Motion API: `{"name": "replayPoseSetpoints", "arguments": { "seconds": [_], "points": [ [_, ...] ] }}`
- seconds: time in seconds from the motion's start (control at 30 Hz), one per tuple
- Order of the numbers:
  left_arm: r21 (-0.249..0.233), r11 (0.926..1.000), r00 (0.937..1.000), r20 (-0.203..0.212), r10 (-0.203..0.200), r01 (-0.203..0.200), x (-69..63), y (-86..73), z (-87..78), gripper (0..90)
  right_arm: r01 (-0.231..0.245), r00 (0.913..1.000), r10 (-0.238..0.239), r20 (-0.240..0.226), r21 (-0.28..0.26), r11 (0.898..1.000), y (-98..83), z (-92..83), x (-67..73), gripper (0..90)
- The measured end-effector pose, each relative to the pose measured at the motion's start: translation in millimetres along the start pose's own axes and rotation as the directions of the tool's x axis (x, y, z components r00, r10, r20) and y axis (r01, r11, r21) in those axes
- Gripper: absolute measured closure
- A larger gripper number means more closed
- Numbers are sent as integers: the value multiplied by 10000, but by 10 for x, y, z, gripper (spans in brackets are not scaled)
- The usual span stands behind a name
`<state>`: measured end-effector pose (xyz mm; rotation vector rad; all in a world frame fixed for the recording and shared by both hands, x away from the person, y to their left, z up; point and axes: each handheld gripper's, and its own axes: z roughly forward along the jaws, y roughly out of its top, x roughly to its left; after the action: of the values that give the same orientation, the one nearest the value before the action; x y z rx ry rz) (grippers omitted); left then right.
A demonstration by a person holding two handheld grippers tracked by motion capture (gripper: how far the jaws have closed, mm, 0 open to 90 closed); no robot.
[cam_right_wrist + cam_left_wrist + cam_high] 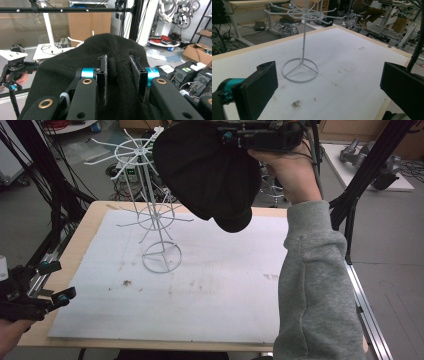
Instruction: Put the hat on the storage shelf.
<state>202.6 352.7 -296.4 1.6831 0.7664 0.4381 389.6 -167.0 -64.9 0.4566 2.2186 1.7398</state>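
Two grippers are in play. A grey-sleeved forearm reaches up from the bottom edge of the high view, lifting the right gripper [235, 137] well above the white-covered table [225, 285]. Its jaws are pinched shut on a fold of the soft black fabric cap [207, 172] (the brim hangs lowest), which hangs beside the top arms of the white wire display stand [159, 227]. The left gripper [55, 281] rests low at the table's near left corner, jaws spread wide and empty.
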Motion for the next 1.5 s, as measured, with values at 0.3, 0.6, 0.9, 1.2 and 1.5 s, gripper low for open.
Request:
{"name": "replayPoseSetpoints", "arguments": {
  "seconds": [0.3, 0.6, 0.9, 1.2, 1.5],
  "points": [
    [77, 10000, 10000, 32, 19, -19, -5, -10, 27, 18, 2, 9998, -6, 184, 181, 9998, -207, 56, 57, 714],
    [166, 9999, 10000, 72, 18, -19, -4, -22, 57, 18, 41, 9999, -52, 137, 758, 9971, -402, 135, 106, 708],
    [243, 9997, 9999, 139, 31, -34, -10, -29, 91, 18, -209, 9998, 212, -16, 1059, 9942, -635, 285, 81, 711],
    [208, 9998, 9998, 178, 44, -48, -17, -20, 86, 18, -261, 9996, 277, -113, 1238, 9920, -716, 376, 78, 697],
    [199, 9998, 9999, 149, -5, 2, -14, -23, 88, 18, -221, 9998, 215, 57, 1223, 9922, -732, 351, 65, 617]
  ]
}}
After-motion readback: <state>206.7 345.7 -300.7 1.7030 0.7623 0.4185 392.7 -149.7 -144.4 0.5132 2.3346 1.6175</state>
